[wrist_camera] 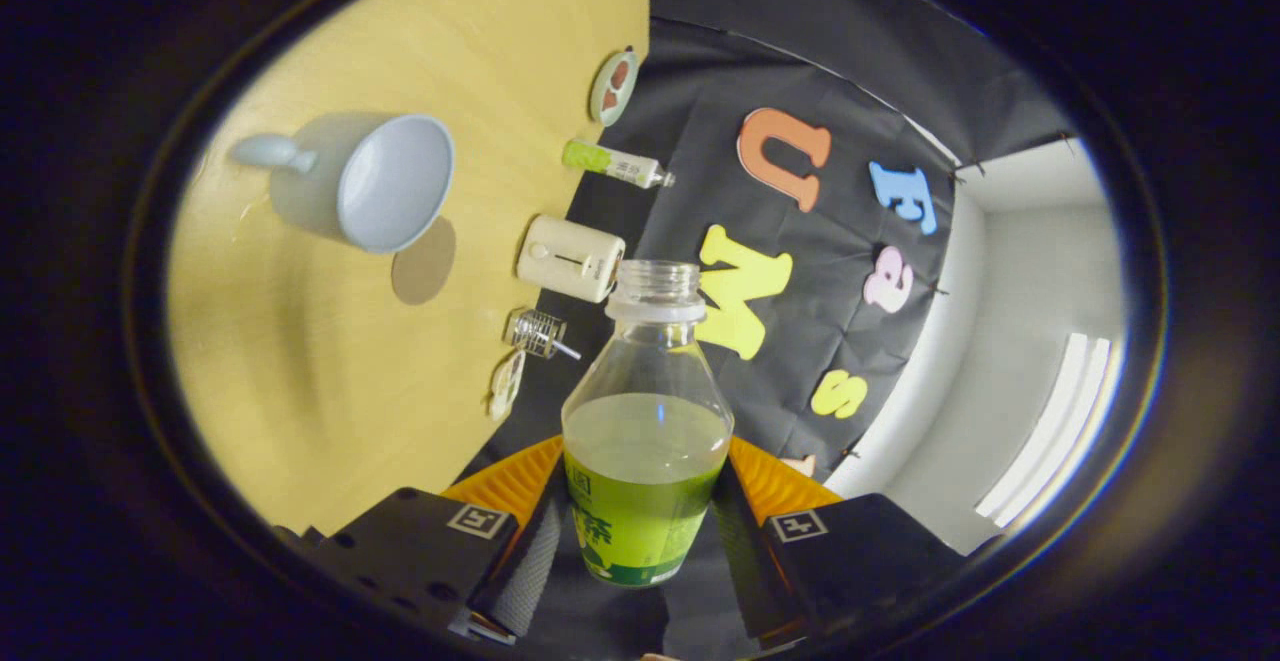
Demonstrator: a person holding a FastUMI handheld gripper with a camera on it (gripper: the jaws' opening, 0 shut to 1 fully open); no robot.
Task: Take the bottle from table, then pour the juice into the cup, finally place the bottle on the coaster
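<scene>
Grasp done: gripper (645,526) fingers clamp the uncapped juice bottle (647,431), lifted and tilted | pour pending: cup (385,181) looks empty | coaster (424,260) placement left

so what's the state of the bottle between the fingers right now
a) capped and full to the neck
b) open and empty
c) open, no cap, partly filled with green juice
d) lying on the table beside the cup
c: the bottle, held by the gripper with a finger on each side, has an uncapped mouth, and the green juice reaches only partway up its body.
</scene>
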